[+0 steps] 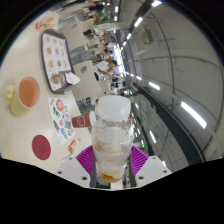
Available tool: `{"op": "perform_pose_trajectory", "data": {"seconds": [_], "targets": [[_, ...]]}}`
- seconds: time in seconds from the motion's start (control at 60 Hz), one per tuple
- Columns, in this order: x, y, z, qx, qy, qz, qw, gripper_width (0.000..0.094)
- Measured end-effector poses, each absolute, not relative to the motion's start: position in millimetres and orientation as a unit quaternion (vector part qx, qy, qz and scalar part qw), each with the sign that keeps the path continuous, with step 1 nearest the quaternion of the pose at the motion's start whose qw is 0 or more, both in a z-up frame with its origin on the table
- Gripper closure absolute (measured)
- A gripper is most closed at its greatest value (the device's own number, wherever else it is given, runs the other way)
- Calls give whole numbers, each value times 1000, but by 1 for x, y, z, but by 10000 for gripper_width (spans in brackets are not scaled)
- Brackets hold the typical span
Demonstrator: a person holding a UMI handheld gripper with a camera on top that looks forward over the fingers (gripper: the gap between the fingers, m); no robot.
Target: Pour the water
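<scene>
My gripper (111, 160) is shut on a clear plastic bottle (111, 135) with a white cap (113, 105). Both purple pads (87, 157) press on the bottle's sides. The bottle is lifted above the table and a little yellowish liquid shows near its base between the fingers. A cup with brown liquid (28, 92) on a pale saucer stands on the white table (30, 125), to the left beyond the fingers.
A tray with a picture menu (56, 52) lies further left on the table. A printed card (63, 113) and a dark red round coaster (42, 146) lie near the fingers. People sit in the background (105, 65).
</scene>
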State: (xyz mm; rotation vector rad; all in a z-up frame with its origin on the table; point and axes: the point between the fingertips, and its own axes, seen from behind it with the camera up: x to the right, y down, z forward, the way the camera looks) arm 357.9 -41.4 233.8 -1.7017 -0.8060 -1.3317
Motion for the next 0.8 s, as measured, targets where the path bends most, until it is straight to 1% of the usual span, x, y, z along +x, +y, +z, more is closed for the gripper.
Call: {"op": "perform_pose_trajectory", "data": {"seconds": [0.1, 0.233, 0.35, 0.4, 0.45, 0.5, 0.55, 0.6, 0.683, 0.8], "targets": [[321, -25, 232, -605, -409, -587, 348, 492], [285, -6, 214, -505, -508, -644, 269, 494], [268, 4, 192, -444, -567, -662, 209, 495], [263, 9, 187, -431, -576, -665, 202, 495], [265, 8, 182, -436, -578, -662, 195, 492], [264, 7, 178, -449, -576, -653, 199, 493], [262, 7, 181, -450, -575, -652, 204, 492], [262, 6, 185, -467, -568, -641, 222, 495], [271, 1, 192, -537, -519, -607, 272, 496], [279, -4, 210, -664, -407, -503, 376, 494]]}}
